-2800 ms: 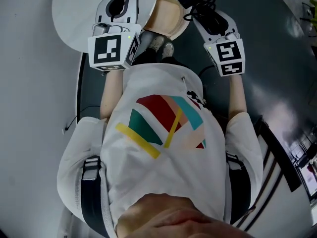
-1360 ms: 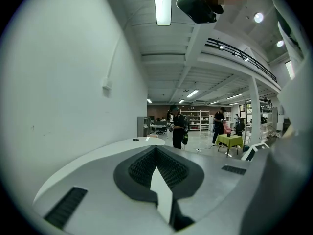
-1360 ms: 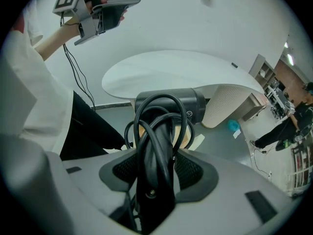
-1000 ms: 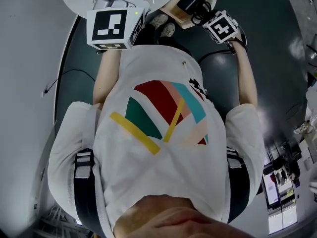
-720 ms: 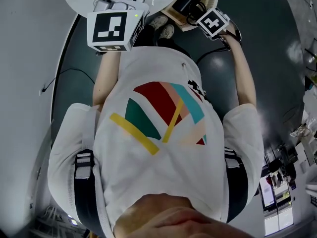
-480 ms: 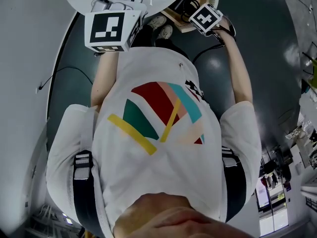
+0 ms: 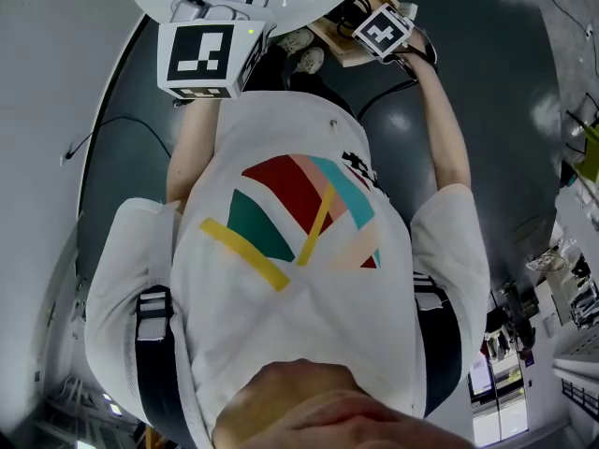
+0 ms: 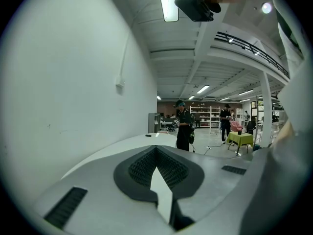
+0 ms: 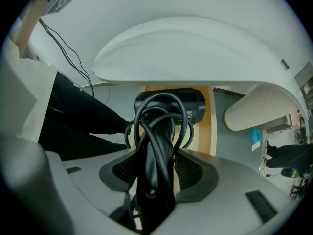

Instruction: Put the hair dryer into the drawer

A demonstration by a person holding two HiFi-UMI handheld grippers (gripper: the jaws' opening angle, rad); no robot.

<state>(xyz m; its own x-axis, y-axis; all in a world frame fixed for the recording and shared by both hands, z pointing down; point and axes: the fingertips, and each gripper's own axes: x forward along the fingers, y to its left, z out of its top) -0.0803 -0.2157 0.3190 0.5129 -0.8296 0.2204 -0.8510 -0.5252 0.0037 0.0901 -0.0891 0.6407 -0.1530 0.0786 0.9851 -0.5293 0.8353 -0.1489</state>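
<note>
Spreading across the top of the right gripper view, a round white tabletop (image 9: 195, 48) overhangs a pale wooden drawer (image 9: 204, 136) that stands pulled out beneath its edge. The black hair dryer (image 9: 171, 106) hangs nose-down over that open drawer, its barrel over the wooden floor; whether it already rests on the wood I cannot tell.

The right gripper (image 9: 155, 166) points downward and its jaws are clamped on the dryer's handle (image 9: 154, 185), with the black cord (image 9: 138, 116) looped round the handle and bulging out to both sides.

The dryer looks like a stiff plastic shell, fairly hefty for its size, with most of the weight probably in the barrel at the far end from the grip. Held by the handle, it is likely to want to swing or pivot, so a firm squeeze low on the handle seems wise. The shell looks smooth and probably slippery; the wrapped cord should give the jaws some bite. The cord itself is limp and springy, and its loose loops could catch on the drawer's rim.

The left gripper (image 8: 157, 165) is held up toward the room, its jaws pressed together on nothing.
</note>
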